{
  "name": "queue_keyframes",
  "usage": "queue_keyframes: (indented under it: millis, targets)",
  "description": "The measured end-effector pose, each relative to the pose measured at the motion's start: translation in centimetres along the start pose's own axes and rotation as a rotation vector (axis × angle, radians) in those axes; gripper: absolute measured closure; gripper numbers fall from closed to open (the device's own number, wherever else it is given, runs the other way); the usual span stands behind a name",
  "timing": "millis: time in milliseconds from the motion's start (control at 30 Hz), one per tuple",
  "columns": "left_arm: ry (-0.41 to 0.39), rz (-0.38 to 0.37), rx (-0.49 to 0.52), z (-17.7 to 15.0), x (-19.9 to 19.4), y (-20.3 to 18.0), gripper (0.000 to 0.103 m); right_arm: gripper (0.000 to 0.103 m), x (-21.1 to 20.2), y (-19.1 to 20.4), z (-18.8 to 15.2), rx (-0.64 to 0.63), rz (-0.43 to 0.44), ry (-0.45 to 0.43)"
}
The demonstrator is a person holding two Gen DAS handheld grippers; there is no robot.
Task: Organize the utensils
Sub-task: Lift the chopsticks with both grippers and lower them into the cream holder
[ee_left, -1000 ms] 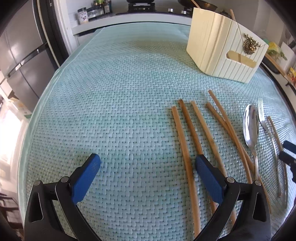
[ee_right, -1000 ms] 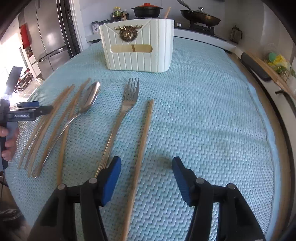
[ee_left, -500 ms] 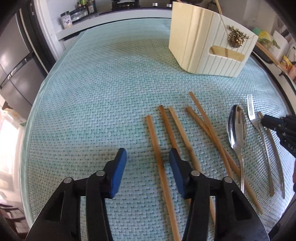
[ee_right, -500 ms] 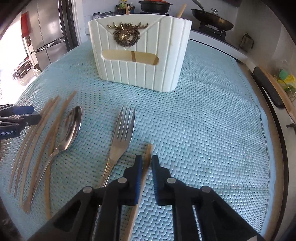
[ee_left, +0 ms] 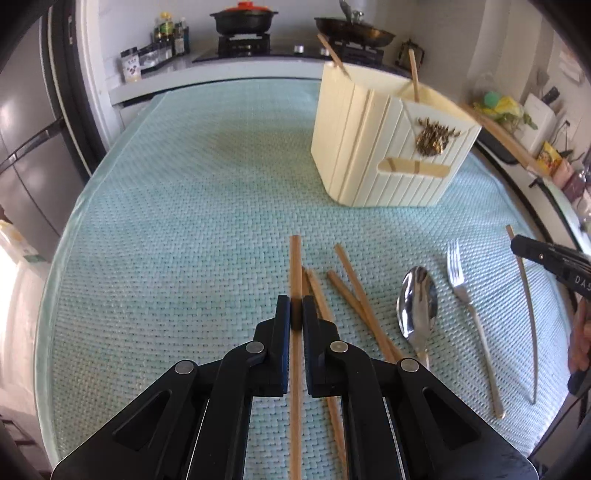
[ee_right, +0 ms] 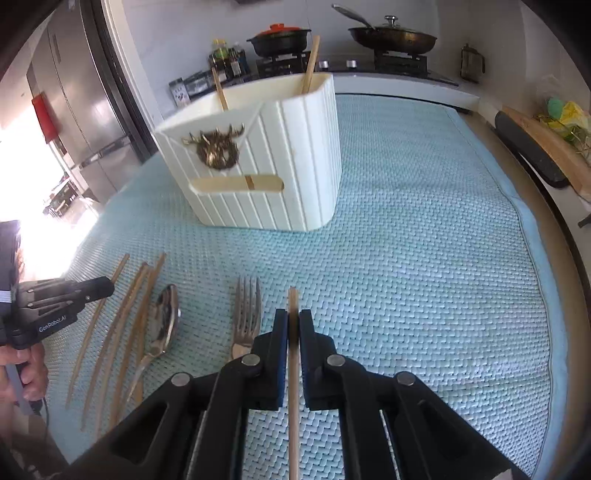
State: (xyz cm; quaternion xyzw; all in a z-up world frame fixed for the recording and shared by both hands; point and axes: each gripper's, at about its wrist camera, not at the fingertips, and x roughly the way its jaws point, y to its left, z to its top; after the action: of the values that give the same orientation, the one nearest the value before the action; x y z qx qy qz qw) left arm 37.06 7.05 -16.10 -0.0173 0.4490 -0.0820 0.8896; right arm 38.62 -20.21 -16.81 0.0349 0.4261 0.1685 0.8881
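Observation:
My left gripper (ee_left: 293, 314) has its jaws closing tight on a wooden chopstick (ee_left: 295, 258), whose tip is lifted off the teal mat. Three more chopsticks (ee_left: 351, 291) lie just right of it, then a spoon (ee_left: 417, 299) and a fork (ee_left: 465, 291). My right gripper (ee_right: 293, 325) is shut on another chopstick (ee_right: 293, 299), right of the fork (ee_right: 245, 314) and spoon (ee_right: 164, 321). The cream ribbed utensil holder (ee_left: 376, 147) (ee_right: 277, 166) stands beyond, with two chopsticks (ee_right: 310, 62) upright in it. Each gripper shows at the edge of the other's view (ee_left: 546, 254) (ee_right: 74, 291).
The woven teal mat (ee_right: 424, 240) covers the round table. Behind it runs a counter with a stove, a red-lidded pot (ee_right: 280, 37) and a pan (ee_right: 391, 35). A steel fridge (ee_left: 26, 147) stands left; a cutting board (ee_right: 546, 147) lies along the right edge.
Both grippers went from open to shut, each on a chopstick. Both have risen and tilted toward the holder, which now looms larger, and the held chopsticks' tips came off the mat.

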Motion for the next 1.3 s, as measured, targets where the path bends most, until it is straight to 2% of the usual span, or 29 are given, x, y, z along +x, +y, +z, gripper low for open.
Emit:
queue_keyframes:
  millis: [300,500,733,967,1300]
  targets:
    - [-0.200,-0.078,-0.028,0.8,-9.9,0.1,0.099,0.097,-9.0,0.7,0.6,0.001,0.080,-0.194]
    - [-0.302,-0.099,-0.020,0.6,-14.6,0.0,0.099,0.097,-14.1,2.0,0.0,-0.023,0.099,-0.301]
    - [-0.361,-0.123,-0.023,0.6,-16.6,-0.2,0.099,0.097,-18.0,3.8,-0.2,-0.065,0.077,-0.413]
    - [-0.379,-0.154,-0.035,1.2,-17.3,-0.2,0.099,0.097,-20.3,4.8,0.1,-0.091,0.049,-0.551]
    - [-0.415,-0.207,-0.057,3.8,-18.5,-0.1,0.099,0.097,-20.1,4.4,2.3,-0.084,0.055,-0.578]
